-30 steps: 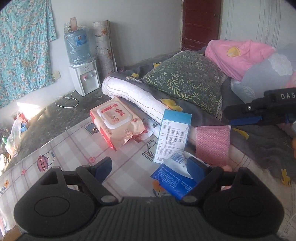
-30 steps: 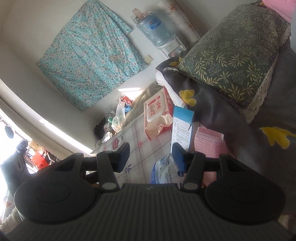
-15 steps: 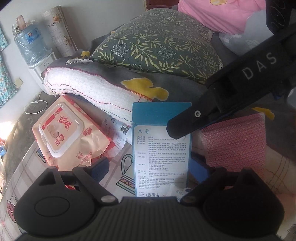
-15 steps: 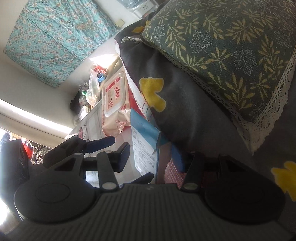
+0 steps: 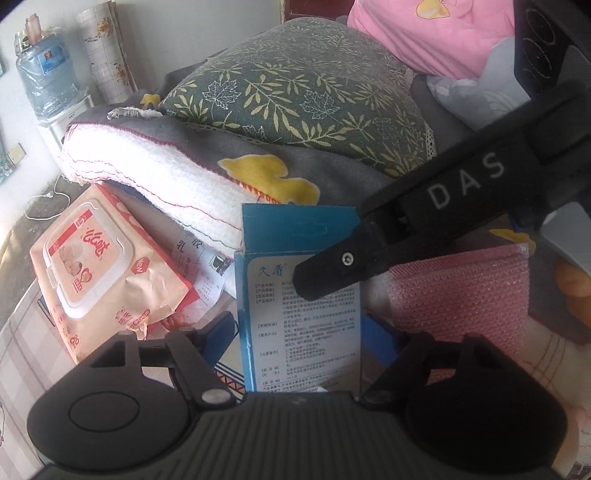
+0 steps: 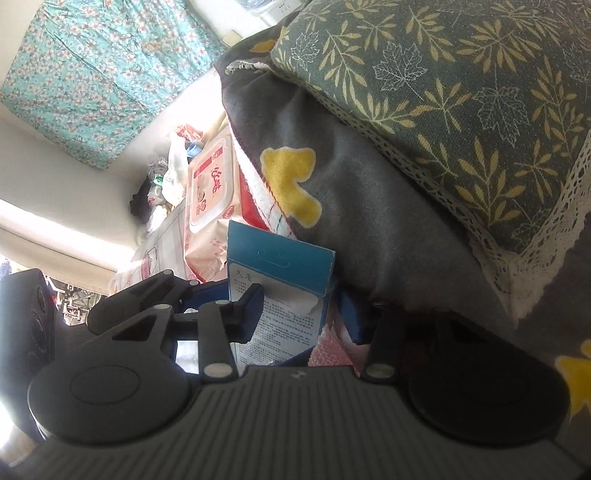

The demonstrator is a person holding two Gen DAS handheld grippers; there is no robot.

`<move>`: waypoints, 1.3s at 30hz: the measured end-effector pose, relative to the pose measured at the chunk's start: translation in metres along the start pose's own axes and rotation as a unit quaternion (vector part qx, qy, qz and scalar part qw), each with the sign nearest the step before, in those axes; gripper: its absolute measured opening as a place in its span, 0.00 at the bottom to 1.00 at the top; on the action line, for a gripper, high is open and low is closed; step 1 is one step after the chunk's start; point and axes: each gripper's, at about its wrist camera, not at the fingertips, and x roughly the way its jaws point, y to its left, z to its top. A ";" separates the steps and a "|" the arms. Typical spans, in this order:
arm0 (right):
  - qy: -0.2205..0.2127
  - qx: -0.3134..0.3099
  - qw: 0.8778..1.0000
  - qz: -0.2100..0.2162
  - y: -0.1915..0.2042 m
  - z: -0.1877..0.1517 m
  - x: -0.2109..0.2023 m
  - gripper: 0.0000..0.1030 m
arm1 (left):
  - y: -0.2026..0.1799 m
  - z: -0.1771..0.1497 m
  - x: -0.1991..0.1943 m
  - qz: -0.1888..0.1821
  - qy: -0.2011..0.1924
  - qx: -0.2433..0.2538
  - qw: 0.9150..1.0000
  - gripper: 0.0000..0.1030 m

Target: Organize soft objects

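A blue and white printed box (image 5: pixel 301 314) stands upright against the folded bedding. My left gripper (image 5: pixel 301 334) has its blue pads against the box's two narrow sides low down, and its jaws are closing. Higher up, my right gripper (image 6: pixel 303 310) straddles the top of the same box (image 6: pixel 280 291). One of its black fingers (image 5: pixel 332 266) lies across the printed front, the other pad sits just behind with a small gap, and these jaws are closing too. A pink bubble-wrap pouch (image 5: pixel 465 291) leans beside the box on the right.
A peach wet-wipes pack (image 5: pixel 99 273) lies to the left on the checked cloth (image 5: pixel 22 332). Behind the box are a white quilted roll (image 5: pixel 155 177), a grey duck-print blanket (image 5: pixel 332 170), a green leaf pillow (image 5: pixel 306 103) and pink clothing (image 5: pixel 443 33). A water dispenser (image 5: pixel 48 74) stands by the wall.
Both grippers dropped and moved in toward the blue box, which now stands between both pairs of fingers. The left jaws have narrowed onto its sides, and the right jaws have narrowed slightly.
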 end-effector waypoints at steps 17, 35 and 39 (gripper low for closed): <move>-0.082 0.003 0.992 0.097 0.060 -0.007 -0.053 0.34 | 0.002 0.006 -0.119 0.086 -0.107 -0.018 0.990 0.22; -0.143 -0.069 0.974 0.160 0.138 -0.111 -0.188 0.35 | -0.047 -0.054 -0.255 0.087 -0.187 -0.025 0.978 0.20; -0.159 -0.061 0.970 0.174 0.125 -0.141 -0.214 0.37 | -0.051 -0.076 -0.281 0.086 -0.189 -0.031 0.978 0.20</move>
